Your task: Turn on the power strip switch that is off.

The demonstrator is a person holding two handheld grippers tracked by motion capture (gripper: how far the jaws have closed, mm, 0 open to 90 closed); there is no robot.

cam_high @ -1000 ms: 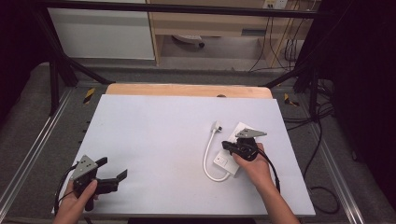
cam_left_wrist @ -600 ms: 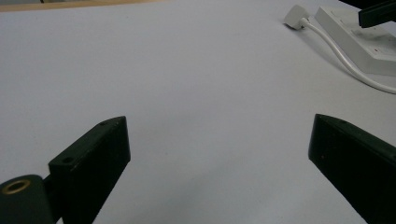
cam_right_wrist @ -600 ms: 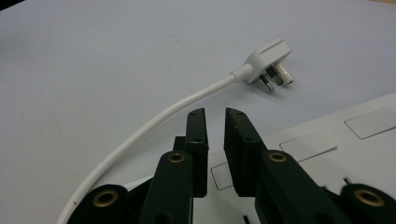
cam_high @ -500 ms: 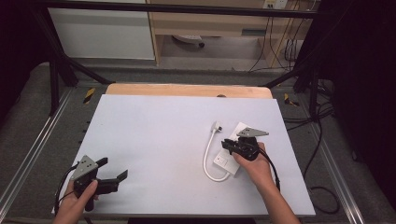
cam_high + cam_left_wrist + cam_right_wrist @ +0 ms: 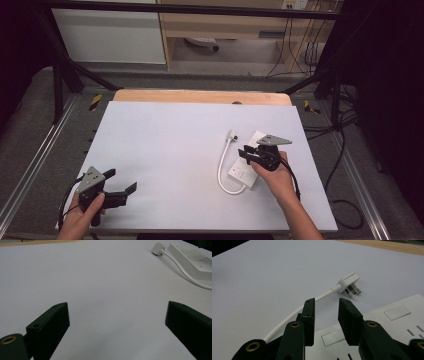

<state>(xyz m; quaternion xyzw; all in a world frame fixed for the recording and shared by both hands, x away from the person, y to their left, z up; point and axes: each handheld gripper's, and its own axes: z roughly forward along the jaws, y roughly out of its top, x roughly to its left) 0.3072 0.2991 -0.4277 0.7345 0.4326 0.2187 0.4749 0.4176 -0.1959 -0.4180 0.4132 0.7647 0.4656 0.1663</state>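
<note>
High view: the right gripper hovers over the near end of the white power strip, which lies on the right half of the white table. The strip's white cable loops out to the left and runs up to the white plug, lying just beside the strip's far end. The left gripper sits low at the near left corner, well apart from all of it.

Left gripper view: 2 black jaws stand wide apart with bare table between them; plug and strip lie far off at the upper right.

Right gripper view: the jaws have just been opening and now stand a narrow gap apart, gripping nothing, above the strip's edge. The cable passes behind the left jaw, and the 3-pin plug rests beyond the tips.
</note>
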